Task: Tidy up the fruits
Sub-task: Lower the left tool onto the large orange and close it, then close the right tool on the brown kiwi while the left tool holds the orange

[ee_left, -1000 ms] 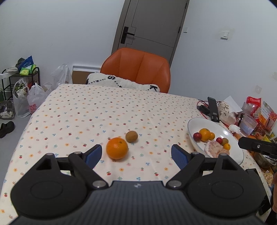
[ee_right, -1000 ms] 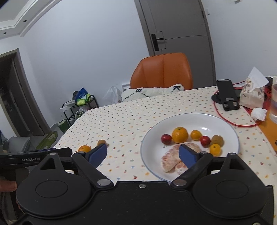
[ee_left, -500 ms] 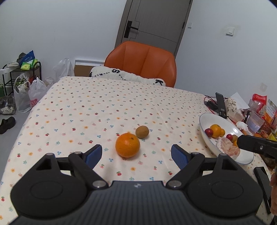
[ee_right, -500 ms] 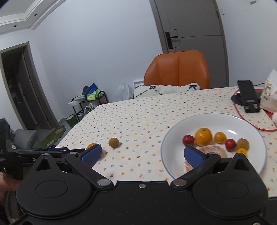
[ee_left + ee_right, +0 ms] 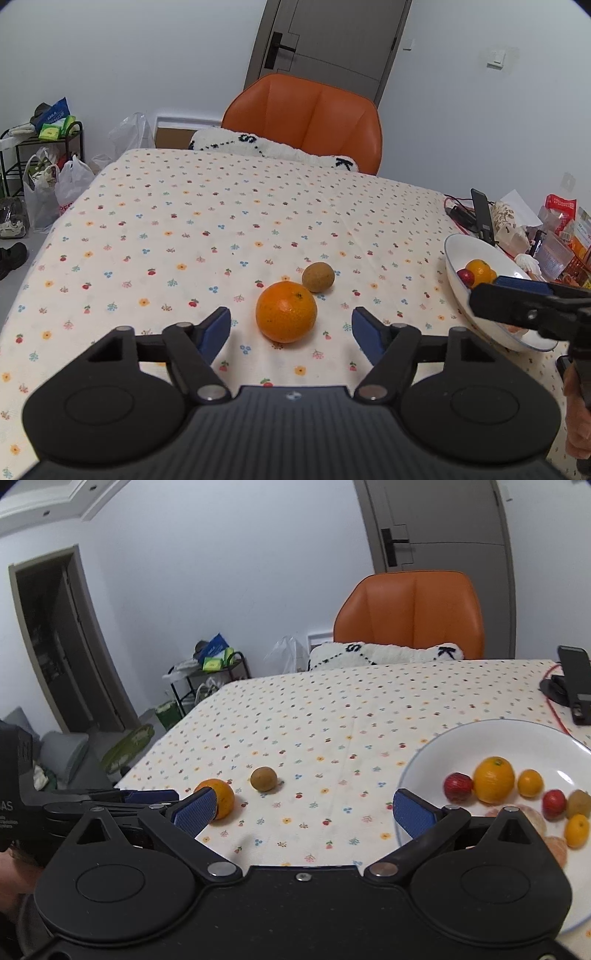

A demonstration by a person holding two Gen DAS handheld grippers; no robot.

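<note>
**Two loose fruits left to gather**

White walls, a grey door [image 5: 325, 40] and an orange chair [image 5: 306, 118] stand behind the surface [image 5: 184, 206], which is covered by a cloth printed with small flowers and cherries. At its right end sits a wide white plate [image 5: 498, 738] already holding an orange, small yellow citrus, red fruits, a brown one and peeled segments.

The left gripper [image 5: 291, 330] hovers low over the cloth, jaws spread wide and empty, with the loose orange [image 5: 286, 311] lying between and just ahead of its blue pads. The right gripper [image 5: 303, 808] is likewise released and holds nothing; it points at bare cloth between the plate and the loose fruit, and its body juts across the plate's near side in the left view.

Just behind the orange, and seemingly touching it or nearly so, rests the small brown fruit [image 5: 318, 277], possibly a kiwi.

Likely risks: the orange is round and smooth, so an off-centre closing could squeeze it out and send it rolling across the cloth. Pushing forward before closing may knock the brown fruit away toward the far edge. The two grippers are near one another at the plate, so carrying the orange across could mean a collision or a clip on the rim.
</note>
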